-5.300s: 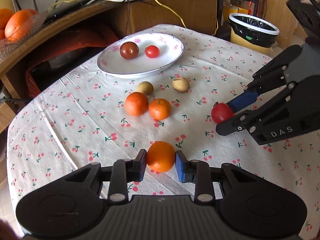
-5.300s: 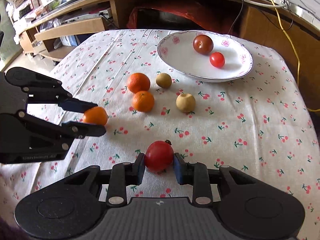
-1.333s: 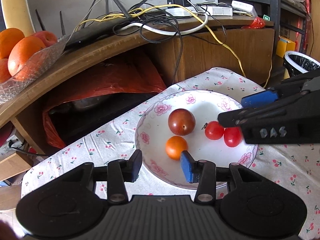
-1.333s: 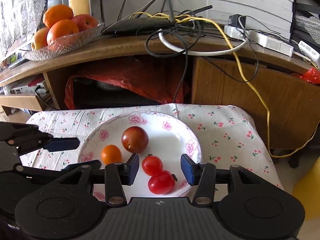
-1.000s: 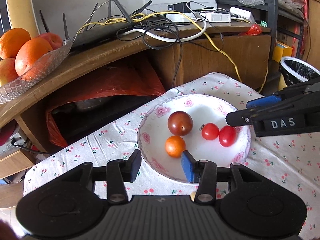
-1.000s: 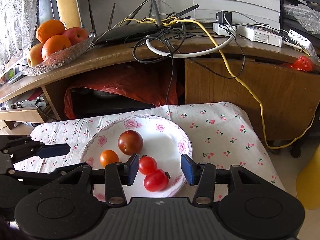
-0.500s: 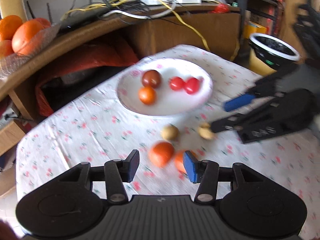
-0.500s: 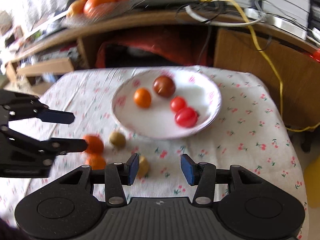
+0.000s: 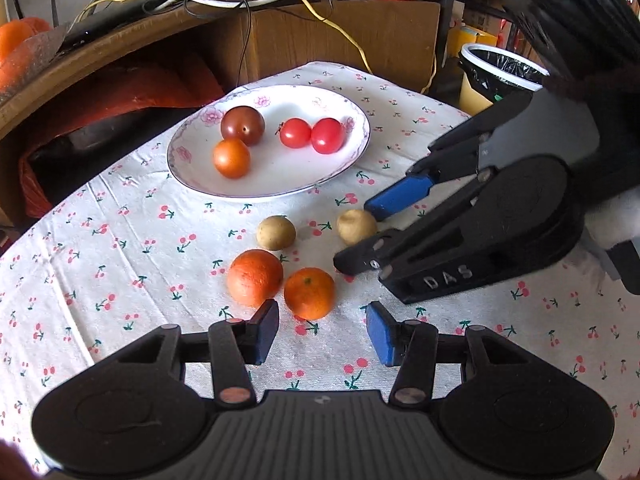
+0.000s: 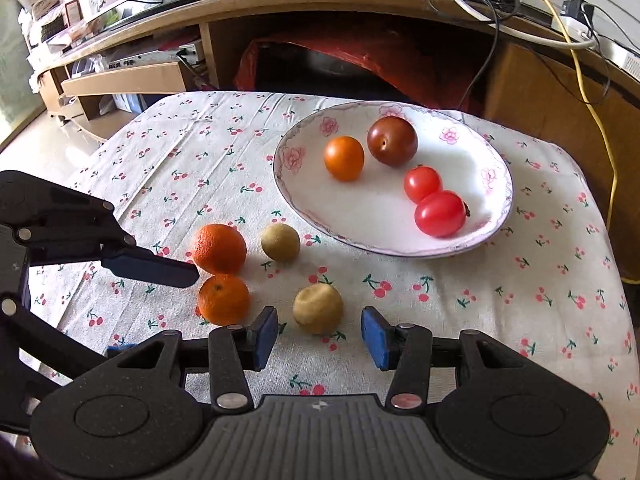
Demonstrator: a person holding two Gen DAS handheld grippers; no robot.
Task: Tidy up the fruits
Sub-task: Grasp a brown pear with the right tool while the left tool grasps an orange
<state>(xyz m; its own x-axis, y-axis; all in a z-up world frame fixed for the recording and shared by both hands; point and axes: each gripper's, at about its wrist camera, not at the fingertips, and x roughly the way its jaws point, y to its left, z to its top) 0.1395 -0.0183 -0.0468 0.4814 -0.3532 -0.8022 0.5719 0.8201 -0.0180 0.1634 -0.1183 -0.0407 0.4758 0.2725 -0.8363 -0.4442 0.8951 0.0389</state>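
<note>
I had left the small orange [image 9: 231,158] and red tomato [image 10: 440,213] in the plate [image 9: 348,160]; both fingers stood open and empty, the left fingers [image 9: 320,332] nearing an orange [image 9: 309,293], the right fingers [image 10: 318,338] a tan fruit [image 10: 317,308] mid-table.

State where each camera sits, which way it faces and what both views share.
Left wrist: on the left gripper, angled down at a nearer orange on the cloth; the right gripper enters from the right, jaws around a tan fruit.
Right wrist: on the right gripper, angled down at that tan fruit; the left gripper enters from the left.
Shared: the plate, its four fruits, four loose fruits, and both grippers open.
</note>
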